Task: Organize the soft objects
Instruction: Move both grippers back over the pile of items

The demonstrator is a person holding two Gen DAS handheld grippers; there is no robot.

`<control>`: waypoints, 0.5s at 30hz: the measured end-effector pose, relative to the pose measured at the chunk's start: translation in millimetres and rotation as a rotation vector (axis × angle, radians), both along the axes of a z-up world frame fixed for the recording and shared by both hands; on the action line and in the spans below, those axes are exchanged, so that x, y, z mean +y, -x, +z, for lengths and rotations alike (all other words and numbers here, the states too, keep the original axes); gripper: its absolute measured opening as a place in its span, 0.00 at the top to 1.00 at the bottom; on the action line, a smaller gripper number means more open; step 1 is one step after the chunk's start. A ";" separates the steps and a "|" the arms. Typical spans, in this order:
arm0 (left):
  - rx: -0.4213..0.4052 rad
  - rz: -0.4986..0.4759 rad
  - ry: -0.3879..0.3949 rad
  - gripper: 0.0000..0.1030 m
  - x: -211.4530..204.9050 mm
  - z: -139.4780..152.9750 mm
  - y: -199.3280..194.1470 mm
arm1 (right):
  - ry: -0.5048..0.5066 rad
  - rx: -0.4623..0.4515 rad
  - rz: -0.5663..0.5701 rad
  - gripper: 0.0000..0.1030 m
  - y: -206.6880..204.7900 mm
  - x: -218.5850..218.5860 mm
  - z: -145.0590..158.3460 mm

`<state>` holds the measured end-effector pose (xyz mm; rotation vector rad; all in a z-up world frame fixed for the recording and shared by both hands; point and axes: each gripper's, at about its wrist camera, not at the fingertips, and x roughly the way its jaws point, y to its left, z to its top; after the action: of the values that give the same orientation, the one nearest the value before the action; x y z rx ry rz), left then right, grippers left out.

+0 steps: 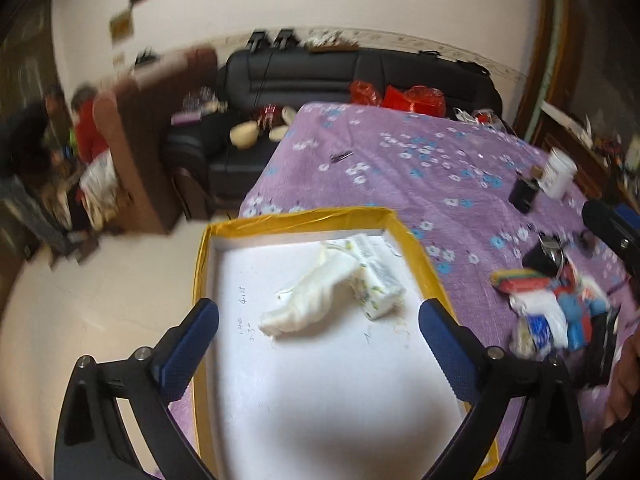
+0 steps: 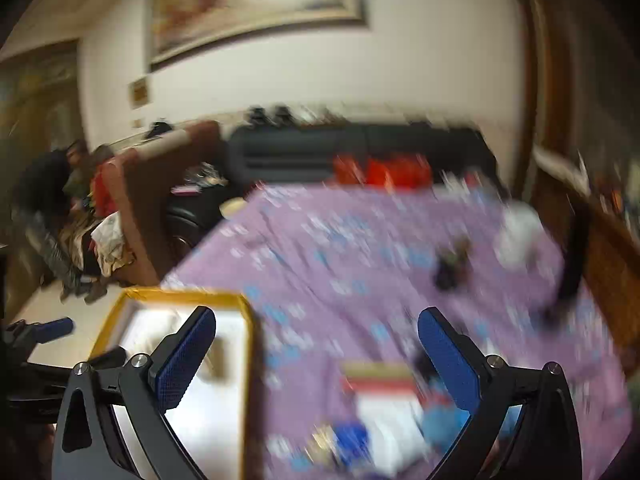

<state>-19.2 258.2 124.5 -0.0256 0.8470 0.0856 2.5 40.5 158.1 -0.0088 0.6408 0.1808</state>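
- Left gripper (image 1: 318, 316): jaws spread wide, nothing between the pads (released). It hangs above the near half of the tray (image 1: 424, 258).
- Tray: shallow box with a white floor and yellow-taped rim, sitting on the table (image 1: 420, 168) at its left edge. The table carries a purple cloth with white and blue flowers.
- Inside the tray, toward the far right corner: a crumpled white cloth (image 1: 308, 304) and a tissue pack (image 1: 376, 280) with a small floral print. The cloth lies against the pack's left side, touching it. Both are clear of the left gripper's pads.
- Some handwriting on the tray floor, left of the cloth (too small to read).
- Right of the tray, on the purple cloth: a pile of soft items (image 1: 556, 308) in red, yellow, white and blue, outside the tray (blurred, individual pieces hard to tell).
- Right gripper (image 2: 316, 348): jaws also fully apart, empty. In its own view it hangs over the table between the tray's right rim and the pile; heavy motion blur.
- Farther back on the table: a white cup (image 1: 560, 172) with a dark bottle (image 1: 524, 194) just beside it.
- Behind the table: a black sofa (image 1: 320, 72) with red bags (image 1: 400, 96) on it.
- People at far left (blurred).
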 end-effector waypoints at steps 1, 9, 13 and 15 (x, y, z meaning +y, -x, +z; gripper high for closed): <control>0.008 -0.010 -0.048 0.02 -11.0 0.9 3.1 | 0.011 0.034 -0.028 0.02 4.5 -15.1 -6.6; 0.027 -0.134 -0.464 0.02 -123.0 -11.8 30.5 | 0.003 0.204 -0.192 0.07 58.0 -135.5 -43.3; 0.105 -0.158 -0.386 0.02 -147.1 -23.4 31.8 | -0.140 0.360 -0.281 0.20 63.0 -192.3 -67.2; 0.147 -0.178 -0.323 0.02 -153.1 -25.8 25.9 | -0.206 0.404 -0.292 0.23 67.7 -211.9 -74.2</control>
<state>-45.1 105.1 98.7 0.3627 0.9704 0.0571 -65.2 -171.4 84.0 0.3260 1.0143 -0.0379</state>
